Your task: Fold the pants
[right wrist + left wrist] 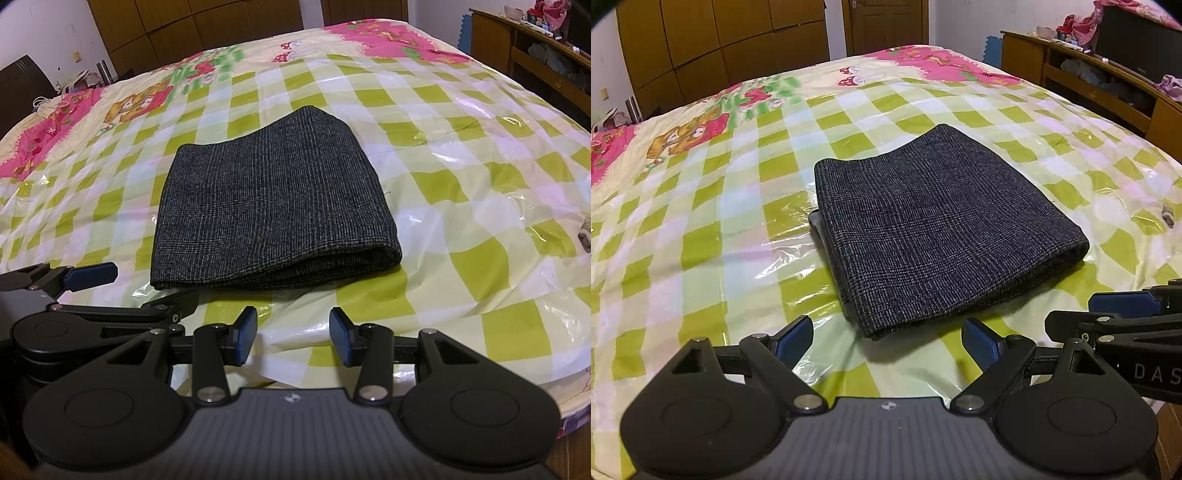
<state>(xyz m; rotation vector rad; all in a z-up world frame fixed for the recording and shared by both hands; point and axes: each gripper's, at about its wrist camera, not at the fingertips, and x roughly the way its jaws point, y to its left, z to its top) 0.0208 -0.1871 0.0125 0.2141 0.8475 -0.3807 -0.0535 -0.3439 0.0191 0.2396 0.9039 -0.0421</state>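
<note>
Pants (945, 229) sit mid-bed as a compact dark plaid stack, several layers thick, rounded fold edge to the right, stacked edges along the near side. They look fully folded; our read is the task is at or near its end.

Left gripper (886, 341): jaws wide apart, nothing between them. Right gripper (293, 334): jaws apart too, narrower gap, empty. Neither touches the cloth. Both hover low over the bed (701, 206) at its near edge, side by side, pointing at the stack.

Key relation: stack lies straight ahead of both of us. In the left view its near corner sits just beyond and between the fingertips, so left is the closer one. In the right view the near edge is ahead and a bit left of centre, clear of the fingers (245, 334). Long axis is hard to call with the fisheye; the stack looks roughly square, slightly rotated so one corner points toward us.

If anything remains, it's a tidy-up: left pinches the near corner, right takes the fold edge. Plastic sheet (461, 155) over the bed looks slick and wrinkled, so we'd expect the stack to slide if pushed rather than pinched.

Small crumpled bit (585, 236) at far right, well apart, irrelevant.
</note>
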